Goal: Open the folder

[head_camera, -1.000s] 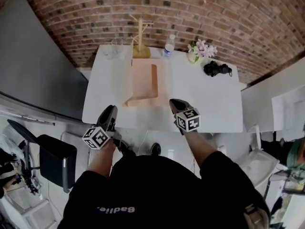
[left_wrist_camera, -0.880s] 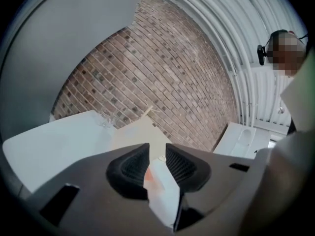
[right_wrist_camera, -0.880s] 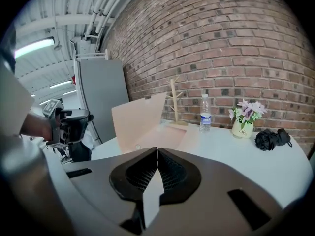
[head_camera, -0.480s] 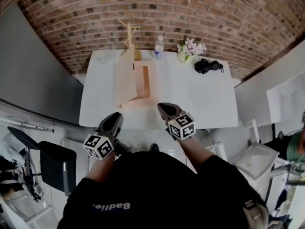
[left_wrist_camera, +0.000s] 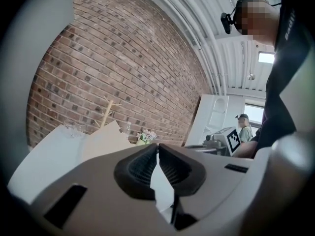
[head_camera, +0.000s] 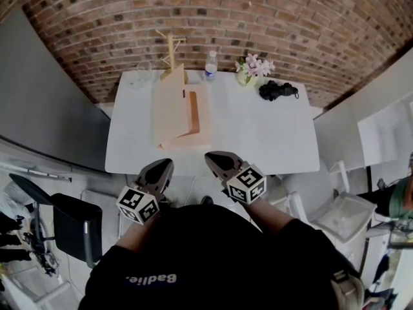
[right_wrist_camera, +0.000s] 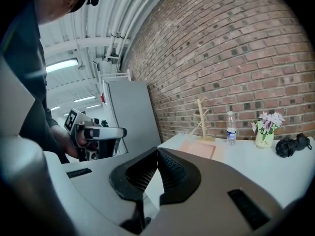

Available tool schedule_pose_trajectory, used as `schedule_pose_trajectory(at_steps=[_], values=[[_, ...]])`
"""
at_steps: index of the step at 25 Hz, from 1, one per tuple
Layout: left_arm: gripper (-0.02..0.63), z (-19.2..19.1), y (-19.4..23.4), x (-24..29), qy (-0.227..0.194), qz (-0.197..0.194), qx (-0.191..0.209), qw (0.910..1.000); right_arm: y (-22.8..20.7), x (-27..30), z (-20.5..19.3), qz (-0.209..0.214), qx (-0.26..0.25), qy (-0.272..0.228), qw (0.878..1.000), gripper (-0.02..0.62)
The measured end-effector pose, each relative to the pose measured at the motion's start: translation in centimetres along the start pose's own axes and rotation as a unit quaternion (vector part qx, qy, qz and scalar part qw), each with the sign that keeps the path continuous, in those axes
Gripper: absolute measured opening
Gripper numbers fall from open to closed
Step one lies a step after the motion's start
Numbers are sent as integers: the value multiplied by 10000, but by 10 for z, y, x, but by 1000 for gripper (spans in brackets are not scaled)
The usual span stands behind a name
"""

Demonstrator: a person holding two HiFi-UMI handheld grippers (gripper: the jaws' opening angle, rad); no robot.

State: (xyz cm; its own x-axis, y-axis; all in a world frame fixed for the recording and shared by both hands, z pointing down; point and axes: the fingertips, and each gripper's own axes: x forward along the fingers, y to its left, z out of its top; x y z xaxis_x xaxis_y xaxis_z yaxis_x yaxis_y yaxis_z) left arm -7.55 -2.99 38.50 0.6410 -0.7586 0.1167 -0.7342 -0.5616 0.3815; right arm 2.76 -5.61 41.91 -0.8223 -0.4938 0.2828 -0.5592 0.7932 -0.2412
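Note:
The peach folder (head_camera: 174, 112) lies open on the white table (head_camera: 271, 134), its left cover tilted up. It also shows in the left gripper view, folder (left_wrist_camera: 101, 139), and in the right gripper view, folder (right_wrist_camera: 199, 149). Both grippers hang off the table's near edge, well short of the folder. My left gripper (head_camera: 166, 165) is closing its jaws; in its own view the left gripper (left_wrist_camera: 157, 146) tips meet with nothing between them. My right gripper (head_camera: 211, 155) is shut and empty, and its own view shows the right gripper (right_wrist_camera: 157, 151) tips touching.
Along the table's far edge stand a wooden rack (head_camera: 171, 47), a glass (head_camera: 143, 73), a water bottle (head_camera: 210, 65), a flower vase (head_camera: 253, 70) and a black bundle (head_camera: 276, 90). A black chair (head_camera: 77, 215) is at the left. Another person (left_wrist_camera: 242, 127) stands far off.
Both grippers have drawn back from the table's near edge toward my body. The folder stays open on the table.

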Motion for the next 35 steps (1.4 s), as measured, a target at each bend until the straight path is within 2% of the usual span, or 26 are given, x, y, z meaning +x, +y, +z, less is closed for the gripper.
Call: schedule_pose_trajectory(at_steps=[9,12,16,20,24,35], values=[[3,6,-21,8,46,-182,183,9997,24,-13,13,341,-8,-178,9993,29],[3,13,-27,8,147,-134,277,9994,27,-14,14,392,13,-259,9989,29],[3,15,-31,10,-66,-260,350,9990,28,-16,13,414,48,-322,9986,29],[3,11,-39,12,168,-314,345,9988,28,-20,13,410,34,-328,9986,29],[3,10,-43,14,224,-366,342,9985,29,-21,14,423,30,-368,9984,29],[2,9,-47,12,124,-380,380,9985,29,-25,10,380,38,-376,9986,29]])
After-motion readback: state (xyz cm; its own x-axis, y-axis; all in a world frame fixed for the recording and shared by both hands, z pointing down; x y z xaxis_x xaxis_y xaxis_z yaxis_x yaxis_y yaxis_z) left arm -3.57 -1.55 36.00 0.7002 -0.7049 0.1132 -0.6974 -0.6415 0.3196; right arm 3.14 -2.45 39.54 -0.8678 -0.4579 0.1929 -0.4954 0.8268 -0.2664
